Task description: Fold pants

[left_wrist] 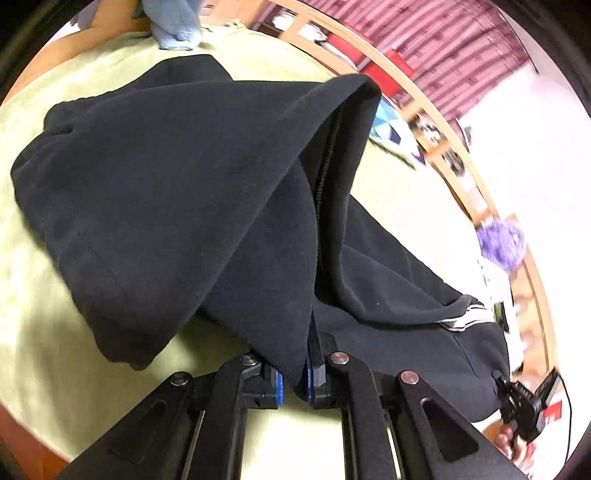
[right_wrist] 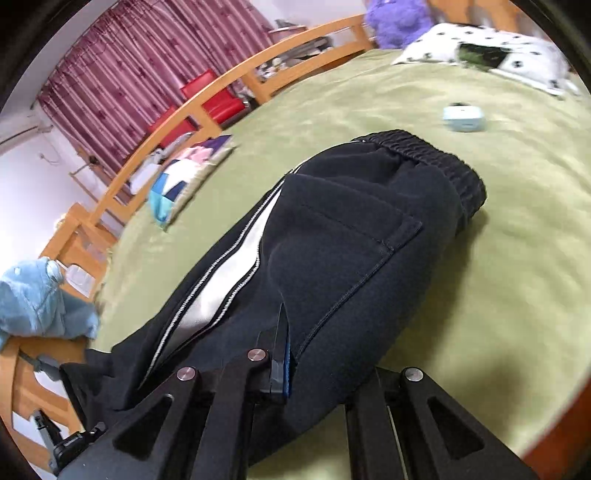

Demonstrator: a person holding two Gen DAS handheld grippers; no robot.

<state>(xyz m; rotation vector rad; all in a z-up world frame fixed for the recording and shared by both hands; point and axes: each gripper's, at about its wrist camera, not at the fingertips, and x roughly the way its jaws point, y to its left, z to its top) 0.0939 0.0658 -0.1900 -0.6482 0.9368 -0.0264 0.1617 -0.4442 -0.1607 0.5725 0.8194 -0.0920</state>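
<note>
Black pants with a white side stripe lie on a green bed cover. My left gripper is shut on a fold of the pants fabric, which rises in a lifted peak ahead of it. My right gripper is shut on the pants near the back pocket; its right finger is hidden under cloth. The elastic waistband lies ahead of it. The right gripper also shows in the left wrist view at the pants' far edge.
A wooden bed rail curves around the bed. A blue garment lies at the edge, a patchwork cushion, a spotted pillow, a purple plush toy and a small pale blue case lie on the bed.
</note>
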